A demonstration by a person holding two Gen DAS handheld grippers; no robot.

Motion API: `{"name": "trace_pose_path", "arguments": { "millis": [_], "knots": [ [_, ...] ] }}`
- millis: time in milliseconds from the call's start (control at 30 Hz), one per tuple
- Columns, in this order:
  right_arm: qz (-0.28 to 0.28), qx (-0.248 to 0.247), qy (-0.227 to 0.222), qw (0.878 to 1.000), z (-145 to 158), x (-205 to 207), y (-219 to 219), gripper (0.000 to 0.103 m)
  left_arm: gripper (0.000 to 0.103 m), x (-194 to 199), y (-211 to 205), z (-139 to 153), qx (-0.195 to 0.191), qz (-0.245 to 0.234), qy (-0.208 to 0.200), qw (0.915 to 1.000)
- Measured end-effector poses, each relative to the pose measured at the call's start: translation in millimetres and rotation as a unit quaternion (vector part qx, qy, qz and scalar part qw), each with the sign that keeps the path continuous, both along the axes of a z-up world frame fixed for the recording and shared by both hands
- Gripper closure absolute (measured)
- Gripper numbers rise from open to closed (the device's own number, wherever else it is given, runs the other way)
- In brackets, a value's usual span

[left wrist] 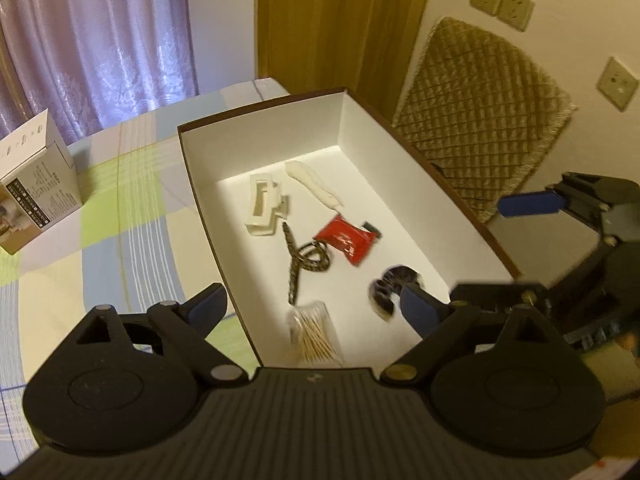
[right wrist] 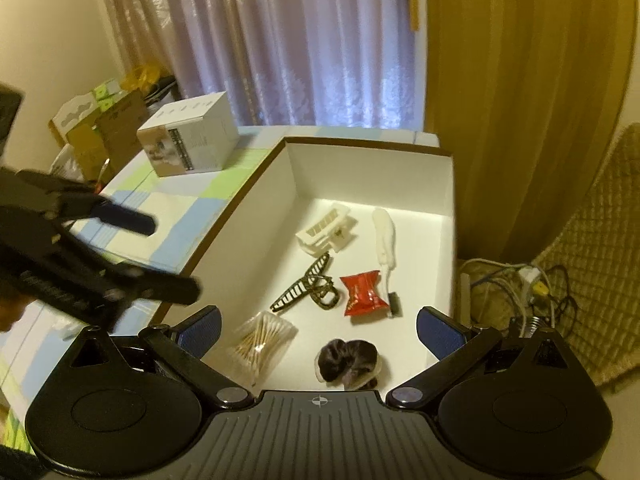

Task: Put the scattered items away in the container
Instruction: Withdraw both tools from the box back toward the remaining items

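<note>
A white-lined box point(left wrist: 260, 112) point(right wrist: 360, 176) lies on the checked tablecloth. Inside it are a white claw clip point(left wrist: 262, 210) point(right wrist: 326, 232), a white tube-like item point(left wrist: 316, 184) point(right wrist: 386, 240), a red packet point(left wrist: 346, 240) point(right wrist: 364, 294), a leopard hair clip point(left wrist: 300, 264) point(right wrist: 308, 290), a pack of cotton swabs point(left wrist: 314, 334) point(right wrist: 262, 344) and a dark scrunchie point(left wrist: 390, 286) point(right wrist: 348, 364). My left gripper point(left wrist: 312, 306) point(right wrist: 160, 254) hovers open over the box's near-left rim, holding nothing. Over the near end, my right gripper point(right wrist: 320, 330) point(left wrist: 512, 248) is open and holds nothing either.
A small printed carton point(left wrist: 36, 184) point(right wrist: 188, 144) stands on the tablecloth point(left wrist: 132, 216) left of the box. A quilted cushion point(left wrist: 480, 112) leans against the wall at the right. Tangled cables point(right wrist: 532, 288) lie below the table's right side. Cardboard boxes point(right wrist: 100, 128) are stacked far left.
</note>
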State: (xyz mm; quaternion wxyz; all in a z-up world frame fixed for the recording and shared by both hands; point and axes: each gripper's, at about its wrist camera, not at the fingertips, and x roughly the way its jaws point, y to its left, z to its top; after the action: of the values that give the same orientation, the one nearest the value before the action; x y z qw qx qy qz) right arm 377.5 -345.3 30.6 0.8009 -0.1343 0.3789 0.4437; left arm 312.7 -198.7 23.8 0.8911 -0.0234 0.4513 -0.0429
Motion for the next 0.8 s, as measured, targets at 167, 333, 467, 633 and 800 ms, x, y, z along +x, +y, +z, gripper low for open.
{"name": "trace_pose_path", "arguments": {
  "millis": [167, 333, 467, 633, 800],
  "knots": [
    [-0.023, 0.016, 0.005, 1.000, 7, -12, -11, 0.002, 0.012, -34, -4, 5, 0.016, -0.006, -0.012, 0.9998],
    [-0.036, 0.017, 0.010, 0.999, 7, -25, -18, 0.002, 0.012, -58, -3, 3, 0.024, 0.005, -0.005, 0.9997],
    [-0.045, 0.011, 0.014, 0.999, 3, -35, -21, 0.002, 0.012, -74, 1, -5, 0.020, 0.018, 0.006, 0.9996],
    [-0.055, 0.001, 0.022, 0.998, -6, -52, -24, 0.002, 0.012, -95, 3, -15, 0.022, 0.024, 0.013, 0.9994],
    [-0.067, -0.004, 0.050, 0.996, -18, -67, -20, 0.002, 0.012, -111, 5, -26, 0.016, 0.035, 0.024, 0.9990]
  ]
}}
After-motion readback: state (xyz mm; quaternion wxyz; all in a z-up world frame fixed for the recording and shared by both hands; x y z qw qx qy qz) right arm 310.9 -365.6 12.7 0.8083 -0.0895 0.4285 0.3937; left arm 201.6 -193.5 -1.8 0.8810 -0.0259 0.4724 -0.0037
